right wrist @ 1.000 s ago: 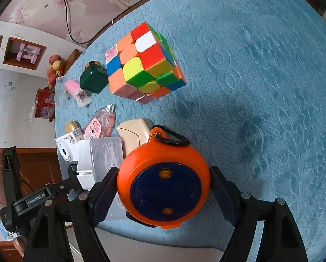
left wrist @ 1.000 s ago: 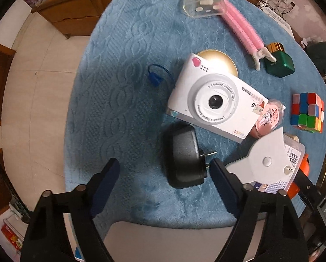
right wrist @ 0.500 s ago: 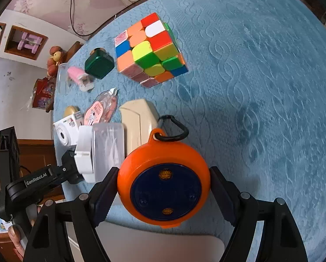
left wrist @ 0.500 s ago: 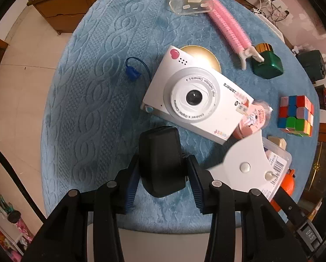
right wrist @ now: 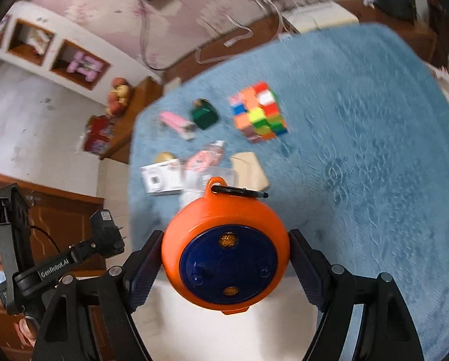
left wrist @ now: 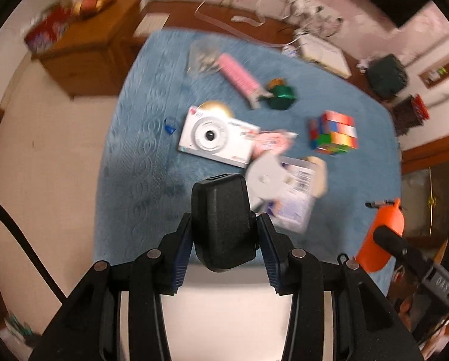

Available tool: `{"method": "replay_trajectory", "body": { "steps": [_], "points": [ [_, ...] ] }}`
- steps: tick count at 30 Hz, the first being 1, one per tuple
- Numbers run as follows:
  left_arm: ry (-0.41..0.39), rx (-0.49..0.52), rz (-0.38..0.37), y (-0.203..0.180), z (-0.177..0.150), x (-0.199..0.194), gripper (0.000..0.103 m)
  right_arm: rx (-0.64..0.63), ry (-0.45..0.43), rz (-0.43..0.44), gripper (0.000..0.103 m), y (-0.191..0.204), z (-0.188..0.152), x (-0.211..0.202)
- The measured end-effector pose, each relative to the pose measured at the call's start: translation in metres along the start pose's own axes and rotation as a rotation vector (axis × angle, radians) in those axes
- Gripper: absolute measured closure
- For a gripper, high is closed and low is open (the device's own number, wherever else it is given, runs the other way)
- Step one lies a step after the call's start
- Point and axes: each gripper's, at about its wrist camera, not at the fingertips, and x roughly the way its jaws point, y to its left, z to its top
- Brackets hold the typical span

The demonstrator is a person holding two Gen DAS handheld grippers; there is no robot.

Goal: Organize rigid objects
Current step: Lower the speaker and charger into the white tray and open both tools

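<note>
Black charger (left wrist: pixel 222 222) clamped in left gripper (left wrist: pixel 224 252), above blue cloth (left wrist: pixel 140 162).

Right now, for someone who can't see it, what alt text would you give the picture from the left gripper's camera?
The left gripper is shut on a black plug adapter, held above a blue textured cloth. Blurred on the cloth beyond lie a white toy camera, a colour puzzle cube, a pink hair clip and a small green bottle.

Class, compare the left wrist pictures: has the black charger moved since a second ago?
Yes. The black charger, which lay on the blue cloth beside the white camera, is now clamped in the left tool and lifted clear.
</note>
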Motion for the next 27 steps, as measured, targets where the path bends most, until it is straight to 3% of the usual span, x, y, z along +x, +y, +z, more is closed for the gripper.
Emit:
{"method": "replay_trajectory", "body": {
  "steps": [6, 12, 17, 23, 27],
  "points": [
    [-0.084, 0.153, 0.029, -0.029, -0.044, -0.041, 0.057, -0.134, -0.015, 0.009, 0.022, 0.039, -0.044, -0.041],
    [-0.077, 0.177, 0.028, -0.028, -0.093, -0.047, 0.057, -0.287, 0.032, -0.100, 0.022, 0.060, -0.105, -0.037],
    [-0.049, 0.164, 0.067, -0.018, -0.128, -0.015, 0.057, -0.345, 0.134, -0.187, 0.022, 0.049, -0.153, 0.003],
    [-0.006, 0.173, 0.092, -0.009, -0.152, 0.028, 0.057, -0.386, 0.234, -0.268, 0.022, 0.030, -0.187, 0.045],
    [0.027, 0.180, 0.108, -0.007, -0.162, 0.051, 0.057, -0.456, 0.225, -0.345, 0.022, 0.027, -0.201, 0.055]
  ]
}}
